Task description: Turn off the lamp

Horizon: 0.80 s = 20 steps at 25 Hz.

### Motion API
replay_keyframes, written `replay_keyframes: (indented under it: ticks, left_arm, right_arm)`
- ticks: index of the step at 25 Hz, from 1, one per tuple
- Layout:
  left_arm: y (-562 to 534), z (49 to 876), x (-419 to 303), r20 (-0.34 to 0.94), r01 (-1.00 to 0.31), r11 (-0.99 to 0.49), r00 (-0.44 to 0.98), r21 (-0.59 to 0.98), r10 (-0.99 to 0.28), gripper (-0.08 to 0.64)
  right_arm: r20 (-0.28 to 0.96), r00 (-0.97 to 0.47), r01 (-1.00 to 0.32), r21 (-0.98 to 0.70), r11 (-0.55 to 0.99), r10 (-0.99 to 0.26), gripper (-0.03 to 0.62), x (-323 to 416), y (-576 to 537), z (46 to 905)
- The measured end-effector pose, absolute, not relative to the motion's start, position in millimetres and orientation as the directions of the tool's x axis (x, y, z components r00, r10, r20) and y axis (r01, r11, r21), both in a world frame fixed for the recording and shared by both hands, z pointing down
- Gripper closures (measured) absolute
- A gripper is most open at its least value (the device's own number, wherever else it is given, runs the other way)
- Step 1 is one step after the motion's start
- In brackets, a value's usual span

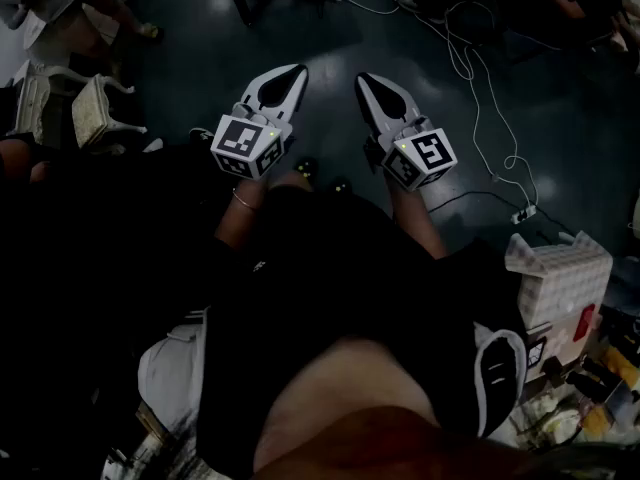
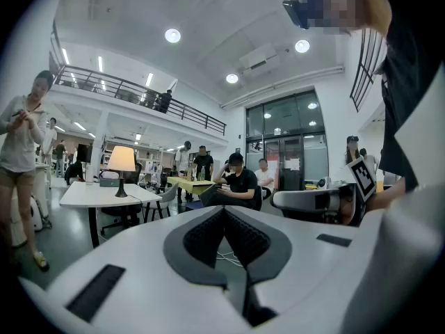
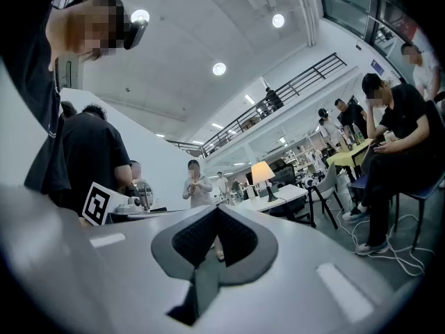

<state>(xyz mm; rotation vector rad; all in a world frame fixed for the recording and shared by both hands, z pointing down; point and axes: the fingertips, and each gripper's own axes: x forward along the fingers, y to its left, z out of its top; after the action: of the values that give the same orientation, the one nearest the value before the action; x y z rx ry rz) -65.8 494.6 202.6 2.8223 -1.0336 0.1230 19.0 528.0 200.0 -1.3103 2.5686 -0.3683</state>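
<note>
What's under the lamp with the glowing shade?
The lamp stands on a white table with dark legs. Its small dark foot covers the bit of tabletop right beneath it, so nothing there can be seen.

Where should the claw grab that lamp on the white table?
The thin stem, from the side and level. The lamp stands upright on the table; its shade flares too wide, and the base sits flat. It is far off, so no switch shows.
</note>
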Motion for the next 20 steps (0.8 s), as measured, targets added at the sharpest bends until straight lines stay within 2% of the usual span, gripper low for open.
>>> replay_keyframes:
  ticks: [20]
  left_arm:
    - [499.0,207.3,-86.6,0.146,-0.689,-0.72,0.724,0.09,-0.674,0.553]
  right_arm:
    - [-0.129,-0.568,-0.731,-0.375,0.57,-0.813,0.594,19.3,527.1,206.8]
